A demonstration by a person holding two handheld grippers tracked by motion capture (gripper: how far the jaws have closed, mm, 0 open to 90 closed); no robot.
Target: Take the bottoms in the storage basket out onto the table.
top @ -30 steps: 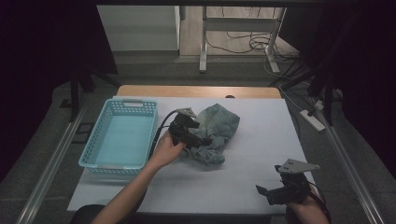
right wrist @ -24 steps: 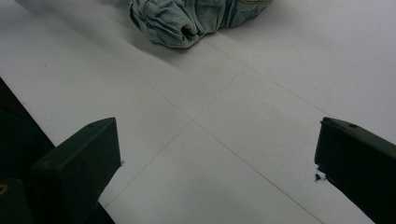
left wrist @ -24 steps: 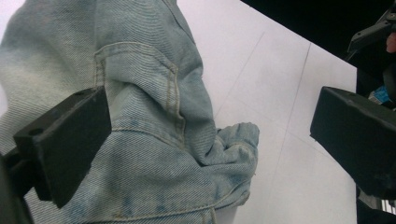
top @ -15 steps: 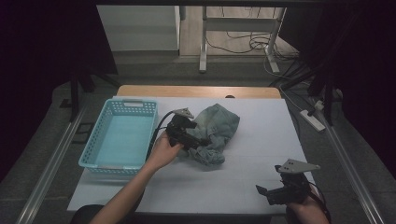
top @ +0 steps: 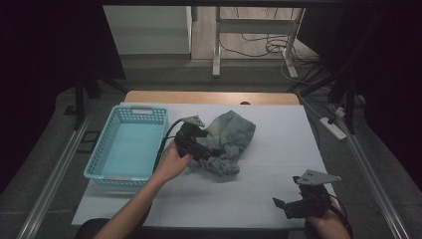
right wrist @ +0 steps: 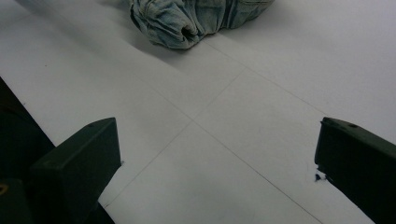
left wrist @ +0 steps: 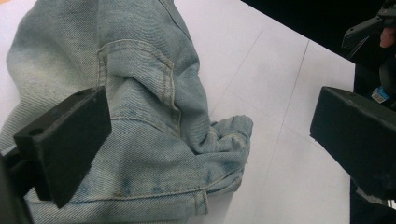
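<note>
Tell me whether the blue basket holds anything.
Empty: the high view shows the basket's bare floor; the denim garment lies beside it on the table.

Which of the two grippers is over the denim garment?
The left gripper, beside the blue basket: its open jaws straddle the crumpled denim garment. The right gripper stays apart at the table's near right corner, jaws open above bare white surface.

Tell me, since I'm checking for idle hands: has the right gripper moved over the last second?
No. In the high view the right gripper sits at the same spot near the white table's front right corner as before, fingers apart.
</note>
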